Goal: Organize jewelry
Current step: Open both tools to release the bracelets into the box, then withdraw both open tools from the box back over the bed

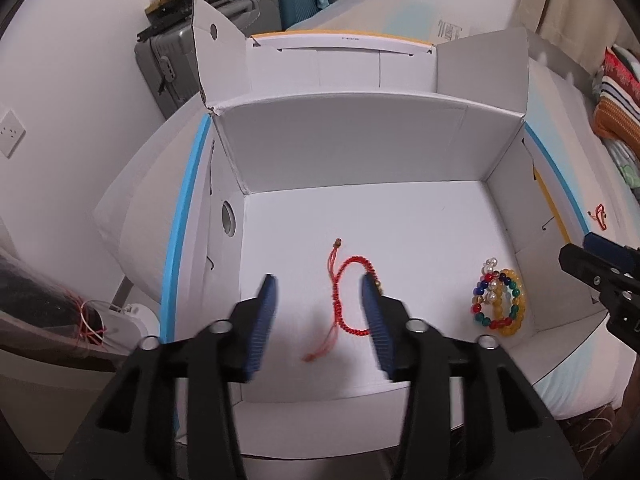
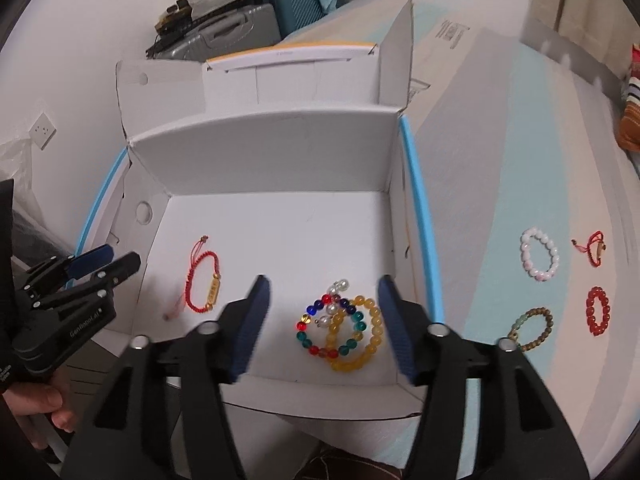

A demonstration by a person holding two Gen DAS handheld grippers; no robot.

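An open white cardboard box (image 1: 360, 148) (image 2: 264, 152) lies on a bed. Inside it lie a red cord bracelet (image 1: 352, 292) (image 2: 202, 280) and a pile of bead bracelets (image 1: 498, 298) (image 2: 342, 326), yellow, multicoloured and pearl. My left gripper (image 1: 320, 304) is open and empty, its fingers on either side of the red cord bracelet and above it. My right gripper (image 2: 322, 312) is open and empty above the bead pile. On the bed right of the box lie a white bead bracelet (image 2: 539, 254), a red cord bracelet (image 2: 592, 246), a red bead bracelet (image 2: 598, 310) and a brown bead bracelet (image 2: 534, 328).
Grey and teal suitcases (image 1: 224, 28) stand against the wall behind the box. Folded striped clothes (image 1: 616, 92) lie at the bed's far right. The box's flaps stand up at the back and sides. A wall socket (image 2: 42, 130) is at the left.
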